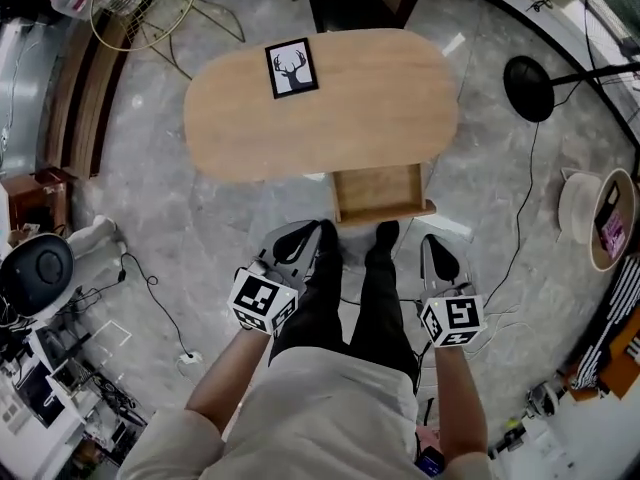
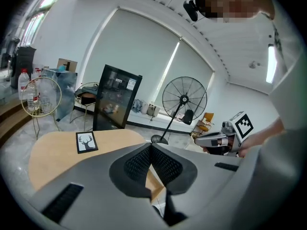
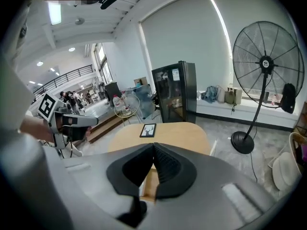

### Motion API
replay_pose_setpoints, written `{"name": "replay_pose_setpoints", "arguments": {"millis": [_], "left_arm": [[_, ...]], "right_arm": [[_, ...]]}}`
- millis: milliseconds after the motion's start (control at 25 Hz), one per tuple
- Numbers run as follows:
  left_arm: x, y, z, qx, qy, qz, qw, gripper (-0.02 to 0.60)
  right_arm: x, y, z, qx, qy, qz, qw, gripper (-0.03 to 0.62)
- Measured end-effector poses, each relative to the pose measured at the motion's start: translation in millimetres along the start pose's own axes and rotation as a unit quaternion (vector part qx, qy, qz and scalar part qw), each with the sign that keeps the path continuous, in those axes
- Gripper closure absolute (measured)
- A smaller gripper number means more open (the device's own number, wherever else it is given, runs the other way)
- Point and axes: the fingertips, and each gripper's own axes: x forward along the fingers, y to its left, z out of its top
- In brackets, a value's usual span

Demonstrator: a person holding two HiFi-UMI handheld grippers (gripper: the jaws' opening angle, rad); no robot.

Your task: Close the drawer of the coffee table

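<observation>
Wooden table [image 1: 320, 108] carries a deer picture [image 1: 291, 68] on its left part. Short of the table's near edge, the left gripper [image 1: 303, 238] has its jaws pressed together on nothing. The drawer [image 1: 378, 193] juts open from that edge, right of centre. Further right, also short of the table, the right gripper [image 1: 434, 248] has its jaws together, empty.

Drawer [image 1: 378, 190] jutting from near side of coffee table [image 1: 380, 98], picture frame [image 1: 292, 68] on top
</observation>
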Motion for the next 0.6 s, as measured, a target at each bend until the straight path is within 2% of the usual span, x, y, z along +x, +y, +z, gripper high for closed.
{"name": "replay_pose_setpoints", "arguments": {"millis": [200,600], "left_arm": [[32,1,-26,-0.017,0.004,0.009,0.9998,0.574],[84,12,-103,-0.056,0.037,0.032,0.9972,0.574]], "right_arm": [[25,-20,-29,-0.003,0.023,0.009,1.000,0.583],[73,-53,-105,0.009,0.077,0.025,0.997,0.583]]}}
